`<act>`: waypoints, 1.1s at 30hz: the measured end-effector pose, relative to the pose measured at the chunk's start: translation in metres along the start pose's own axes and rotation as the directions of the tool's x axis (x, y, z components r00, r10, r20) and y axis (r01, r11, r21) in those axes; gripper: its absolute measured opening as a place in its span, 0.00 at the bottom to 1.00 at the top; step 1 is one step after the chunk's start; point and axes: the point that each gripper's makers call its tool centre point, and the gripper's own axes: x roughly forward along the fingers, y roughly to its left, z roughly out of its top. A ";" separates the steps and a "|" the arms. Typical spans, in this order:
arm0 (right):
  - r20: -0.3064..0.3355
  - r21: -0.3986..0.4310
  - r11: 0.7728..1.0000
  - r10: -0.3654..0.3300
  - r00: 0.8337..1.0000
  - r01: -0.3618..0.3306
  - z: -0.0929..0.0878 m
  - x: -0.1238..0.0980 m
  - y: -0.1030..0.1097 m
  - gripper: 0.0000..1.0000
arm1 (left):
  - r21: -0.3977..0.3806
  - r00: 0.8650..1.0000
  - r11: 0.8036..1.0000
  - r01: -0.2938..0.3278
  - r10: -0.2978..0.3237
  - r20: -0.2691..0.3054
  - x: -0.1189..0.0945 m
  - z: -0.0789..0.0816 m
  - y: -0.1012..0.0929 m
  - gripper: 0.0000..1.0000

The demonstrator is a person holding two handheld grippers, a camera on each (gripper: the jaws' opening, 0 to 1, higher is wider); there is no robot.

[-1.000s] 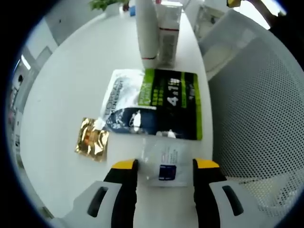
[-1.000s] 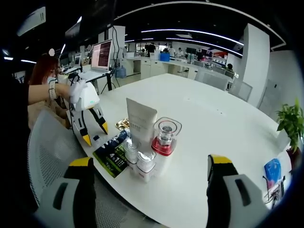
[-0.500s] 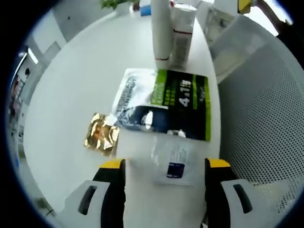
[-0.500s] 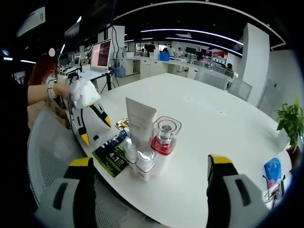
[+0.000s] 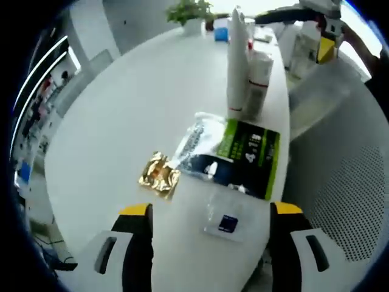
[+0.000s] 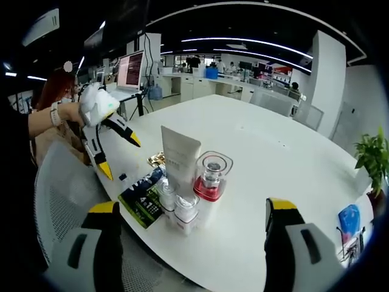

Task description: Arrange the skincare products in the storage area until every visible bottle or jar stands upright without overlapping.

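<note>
**Left gripper lifted off the sachets, jaws wide and empty**

Compared with a second ago, our left gripper [image 5: 211, 212] has risen and drawn back: the clear sachet [image 5: 227, 217] that lay between its yellow tips now sits well beyond them, and the tips stand farther apart, holding nothing. In the right gripper view the same left gripper [image 6: 112, 145] has swung up off the table, its hand [image 6: 92, 104] raised. The right gripper [image 6: 193, 210] has not moved; its jaws are spread wide with nothing between them.

The products lie on a broad white table [image 5: 115, 121] in an open-plan office with ceiling strip lights, a laptop [image 6: 130, 70] at the far left and a potted plant [image 6: 371, 154] at the right. Near the table's edge stand a white tube [image 6: 180, 157], a clear jar [image 6: 211, 173] with a red base and two small bottles [image 6: 177, 204], all upright and clustered close together. Left of them, flat on the table, lie a green pack [image 5: 248, 155], a silver pouch [image 5: 199, 139] partly overlapping it and a gold sachet [image 5: 159, 174].

The bottles' labels are too small to read, and whether the bottles touch the jar we cannot tell.
</note>
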 end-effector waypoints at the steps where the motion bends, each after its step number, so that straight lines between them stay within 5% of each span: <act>1: 0.003 -0.005 1.000 0.001 1.000 -0.001 0.002 0.000 0.000 0.99 | -0.023 1.000 1.000 -0.008 0.009 0.020 -0.002 0.003 0.001 0.77; 16: 0.014 -0.015 1.000 0.014 1.000 -0.014 0.009 0.001 0.003 0.99 | -0.199 0.977 0.972 -0.122 0.153 0.148 -0.035 0.011 0.005 0.89; 27: 0.007 -0.011 1.000 0.010 1.000 -0.010 0.007 0.001 0.003 0.99 | -0.255 0.967 0.959 -0.122 0.173 0.186 -0.046 0.015 -0.001 0.97; 33: 0.010 -0.007 1.000 0.005 1.000 -0.005 0.009 0.000 0.003 0.99 | -0.311 0.948 0.940 -0.138 0.216 0.235 -0.062 0.020 0.000 0.97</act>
